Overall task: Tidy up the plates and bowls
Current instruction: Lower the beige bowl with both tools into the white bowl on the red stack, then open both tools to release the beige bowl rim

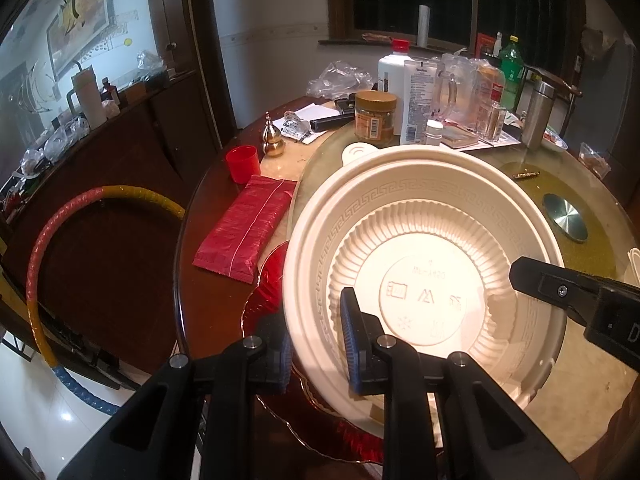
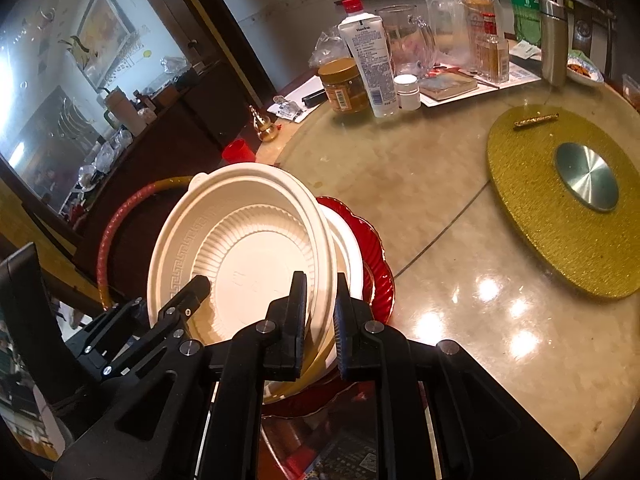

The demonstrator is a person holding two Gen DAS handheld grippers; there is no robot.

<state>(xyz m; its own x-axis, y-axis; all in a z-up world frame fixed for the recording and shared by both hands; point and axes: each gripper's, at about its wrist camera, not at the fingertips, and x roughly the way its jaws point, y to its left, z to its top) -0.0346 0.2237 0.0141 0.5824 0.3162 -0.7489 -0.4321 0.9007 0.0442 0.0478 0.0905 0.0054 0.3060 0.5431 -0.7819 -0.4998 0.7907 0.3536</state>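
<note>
Between the blue-padded fingers of the left hand-held gripper (image 1: pixel 316 340) sits the near rim of a cream plastic bowl (image 1: pixel 424 272); the pads are clamped on that rim, one inside the bowl and one outside. The bowl is tilted, its ribbed inner wall and moulded base facing the left wrist camera. From the right of this hand-held gripper, the right hand-held gripper (image 2: pixel 321 312) reaches in and is clenched on the opposite part of the same rim, with one finger inside and one outside.

Directly beneath the bowl lies a red scalloped plate (image 2: pixel 376 252), and a white dish (image 2: pixel 348 248) shows between the two. All rest near the edge of the round surface (image 2: pixel 440 216).

Ahead and to the left of the left hand-held gripper lie a red packet (image 1: pixel 244 228) and a red cup (image 1: pixel 242 163), with a gold gourd ornament (image 1: pixel 273 138) just beyond the cup. Farther ahead stand a peanut butter jar (image 1: pixel 375 118), a Vaseline lotion tube (image 2: pixel 370 64) and a clear glass mug (image 2: pixel 408 40). Ahead and to the right of the right hand-held gripper lies a gold turntable mat (image 2: pixel 520 208) with a metal disc (image 2: pixel 587 176) at its centre.
</note>
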